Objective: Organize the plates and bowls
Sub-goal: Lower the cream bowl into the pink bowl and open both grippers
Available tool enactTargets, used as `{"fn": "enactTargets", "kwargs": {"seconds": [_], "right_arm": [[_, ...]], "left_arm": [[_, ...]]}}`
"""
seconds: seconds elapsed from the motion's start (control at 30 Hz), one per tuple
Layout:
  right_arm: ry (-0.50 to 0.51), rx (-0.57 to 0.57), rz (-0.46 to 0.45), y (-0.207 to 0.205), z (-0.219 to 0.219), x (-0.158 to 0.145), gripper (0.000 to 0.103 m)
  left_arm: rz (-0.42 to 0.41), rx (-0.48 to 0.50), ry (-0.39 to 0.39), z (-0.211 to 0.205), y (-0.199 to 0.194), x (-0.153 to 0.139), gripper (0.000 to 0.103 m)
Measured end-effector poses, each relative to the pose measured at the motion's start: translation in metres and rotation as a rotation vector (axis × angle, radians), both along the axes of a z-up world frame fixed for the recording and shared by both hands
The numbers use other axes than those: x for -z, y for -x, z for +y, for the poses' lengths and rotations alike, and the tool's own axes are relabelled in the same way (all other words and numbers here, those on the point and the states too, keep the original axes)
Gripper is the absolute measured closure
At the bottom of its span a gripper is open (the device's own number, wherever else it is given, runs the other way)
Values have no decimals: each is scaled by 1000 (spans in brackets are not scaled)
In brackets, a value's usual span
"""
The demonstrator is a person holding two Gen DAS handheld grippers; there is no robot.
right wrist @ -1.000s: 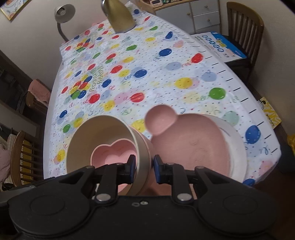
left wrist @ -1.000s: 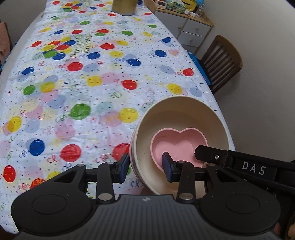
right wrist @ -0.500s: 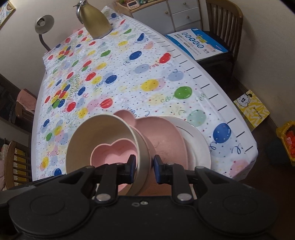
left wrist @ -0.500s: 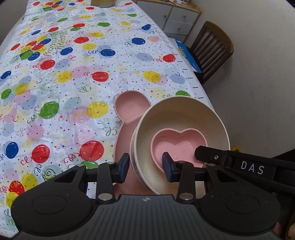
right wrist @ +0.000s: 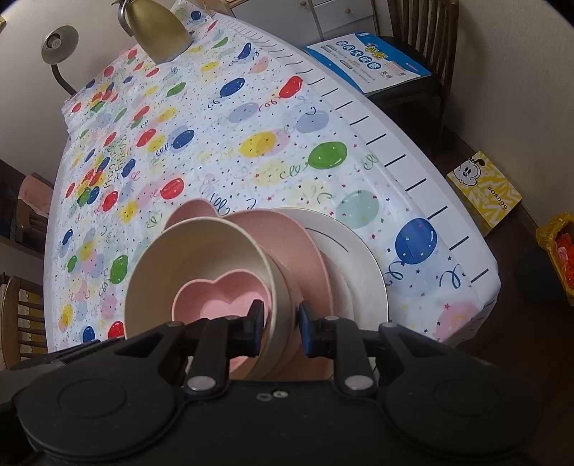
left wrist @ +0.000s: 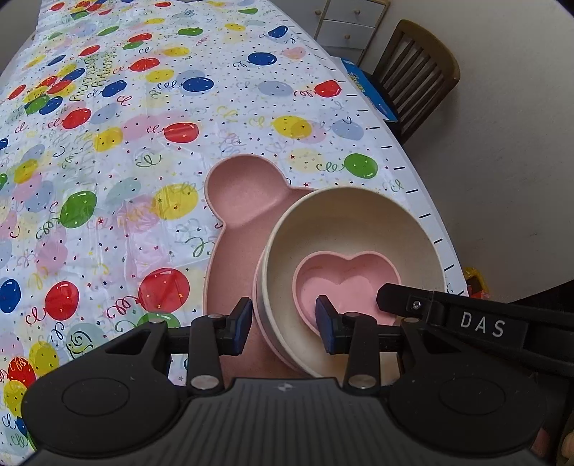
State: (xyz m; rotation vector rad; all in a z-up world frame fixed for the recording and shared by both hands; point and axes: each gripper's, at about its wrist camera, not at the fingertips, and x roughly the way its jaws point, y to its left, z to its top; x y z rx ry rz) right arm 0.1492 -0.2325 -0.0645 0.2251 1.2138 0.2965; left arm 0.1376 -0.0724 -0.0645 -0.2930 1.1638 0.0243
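A cream bowl [left wrist: 358, 222] [right wrist: 186, 251] holds a pink heart-shaped dish [left wrist: 344, 283] [right wrist: 215, 297] and sits in further nested bowls. My left gripper [left wrist: 283, 321] is shut on the stack's near rim. My right gripper [right wrist: 280, 326] is shut on the opposite rim; its black finger [left wrist: 405, 297] crosses the left wrist view. The stack is over a pink bear-shaped plate [left wrist: 244, 193] [right wrist: 287, 243], which lies on a white round plate [right wrist: 351, 258]. I cannot tell whether the stack touches the pink plate.
The table has a balloon-print cloth [left wrist: 107, 143]; its right edge [right wrist: 448, 229] is close to the plates. A brass lamp [right wrist: 158, 28] stands at the far end. A wooden chair [left wrist: 416, 71] with a blue booklet [right wrist: 366, 61] stands beside the table, and a yellow box [right wrist: 484, 190] lies on the floor.
Both grippers carried the bowl stack to the right, from beside the pink plate to over it. The pink and white plates stayed in place.
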Motion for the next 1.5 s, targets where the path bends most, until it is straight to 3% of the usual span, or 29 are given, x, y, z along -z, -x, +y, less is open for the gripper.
{"fn": "enactTargets", "kwargs": {"seconds": [0.57, 0.8, 1.1, 1.3, 1.5], "right_arm": [[1, -38, 26, -4, 2, 13, 83], [-15, -62, 28, -6, 2, 12, 77], [-38, -112, 4, -5, -3, 4, 68], [-43, -148, -25, 0, -8, -5, 59], [-43, -168, -81, 15, -12, -21, 46]], "left_arm": [[-3, -24, -14, 0, 0, 7, 65], [-15, -56, -20, 2, 2, 3, 66], [-38, -114, -31, 5, 14, -5, 47], [-58, -133, -32, 6, 27, -13, 46], [-90, -116, -32, 5, 42, -23, 37]]}}
